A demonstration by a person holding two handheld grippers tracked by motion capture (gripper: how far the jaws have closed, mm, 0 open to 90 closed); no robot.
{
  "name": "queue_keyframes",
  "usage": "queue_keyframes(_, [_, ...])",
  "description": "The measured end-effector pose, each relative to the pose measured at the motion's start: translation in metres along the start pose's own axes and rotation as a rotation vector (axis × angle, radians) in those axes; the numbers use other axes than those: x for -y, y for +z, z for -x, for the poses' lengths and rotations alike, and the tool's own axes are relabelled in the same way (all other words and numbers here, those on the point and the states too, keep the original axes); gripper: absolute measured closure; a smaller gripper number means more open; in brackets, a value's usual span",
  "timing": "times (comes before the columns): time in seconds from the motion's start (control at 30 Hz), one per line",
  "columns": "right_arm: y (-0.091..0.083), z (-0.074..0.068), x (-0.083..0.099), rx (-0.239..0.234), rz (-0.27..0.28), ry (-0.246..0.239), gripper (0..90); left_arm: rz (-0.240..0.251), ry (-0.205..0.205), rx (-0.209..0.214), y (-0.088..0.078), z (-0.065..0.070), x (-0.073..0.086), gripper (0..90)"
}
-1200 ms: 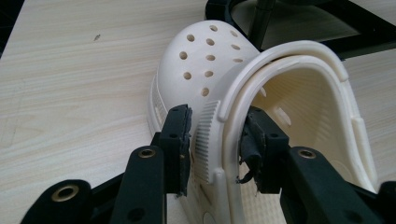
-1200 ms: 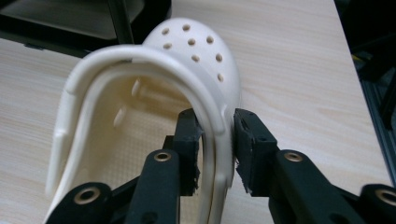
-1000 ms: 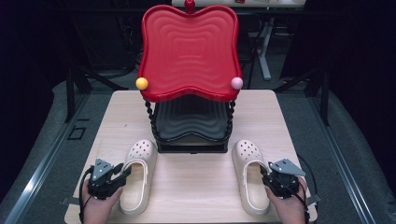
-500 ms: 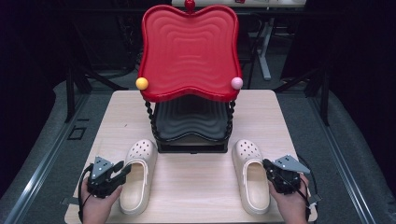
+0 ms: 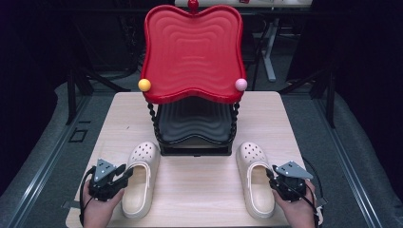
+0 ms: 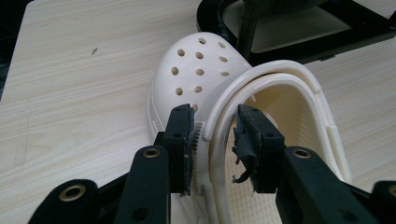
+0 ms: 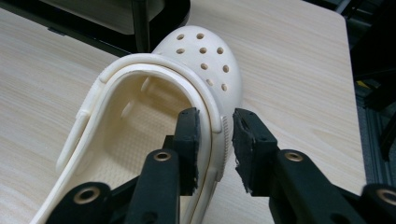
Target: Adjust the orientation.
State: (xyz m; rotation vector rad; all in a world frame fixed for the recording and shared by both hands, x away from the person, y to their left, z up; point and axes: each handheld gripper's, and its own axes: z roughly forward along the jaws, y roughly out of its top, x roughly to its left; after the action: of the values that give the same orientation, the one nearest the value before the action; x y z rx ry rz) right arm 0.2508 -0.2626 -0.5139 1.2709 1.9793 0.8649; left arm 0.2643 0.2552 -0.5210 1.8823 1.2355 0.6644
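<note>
Two cream clogs lie toe-away on the wooden table (image 5: 199, 190), in front of a two-tier shoe rack (image 5: 192, 52). My left gripper (image 5: 124, 172) straddles the outer side wall of the left clog (image 5: 142, 156). In the left gripper view its jaws (image 6: 215, 135) have just been closing, and both pads now rest on that wall and strap (image 6: 280, 74). My right gripper (image 5: 272, 176) straddles the outer wall of the right clog (image 5: 254, 156). Its jaws (image 7: 215, 135) have just been opening: the inner pad touches the wall (image 7: 205, 98), while the outer pad stands a little off it.
The rack has a red wavy top tray, with a yellow knob (image 5: 144, 84) and a pink knob (image 5: 241, 84), above a black lower tray (image 5: 192, 123) on twisted posts. It stands just behind the clogs' toes. Bare tabletop lies between the clogs. The table's edges drop to a dark floor.
</note>
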Motion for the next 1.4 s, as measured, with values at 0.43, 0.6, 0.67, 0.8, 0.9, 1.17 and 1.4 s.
queue_keyframes(0.43, [0.01, -0.003, -0.001, 0.015, -0.067, -0.013, 71.9, -0.049, 0.013, -0.028, 0.011, 0.002, 0.005, 63.2])
queue_keyframes(0.6, [0.011, -0.001, -0.002, 0.006, -0.077, 0.007, 72.6, -0.056, 0.019, -0.043, 0.015, 0.003, 0.003, 65.3])
queue_keyframes(0.67, [0.011, 0.0, -0.002, -0.004, -0.083, 0.018, 72.7, -0.054, 0.02, -0.051, 0.016, 0.004, 0.001, 65.3])
queue_keyframes(0.8, [0.011, 0.001, -0.003, -0.008, -0.083, 0.037, 73.3, -0.063, 0.022, -0.068, 0.018, 0.005, -0.001, 67.7])
queue_keyframes(0.9, [0.011, 0.001, -0.003, -0.005, -0.085, 0.042, 73.8, -0.063, 0.027, -0.075, 0.018, 0.006, -0.001, 68.7])
queue_keyframes(1.17, [0.01, -0.003, -0.003, 0.023, -0.083, 0.04, 75.0, -0.067, 0.057, -0.093, 0.018, 0.007, -0.001, 72.1])
queue_keyframes(1.4, [0.009, -0.006, -0.002, 0.047, -0.076, 0.054, 75.9, -0.059, 0.042, -0.082, 0.016, 0.005, 0.0, 74.8])
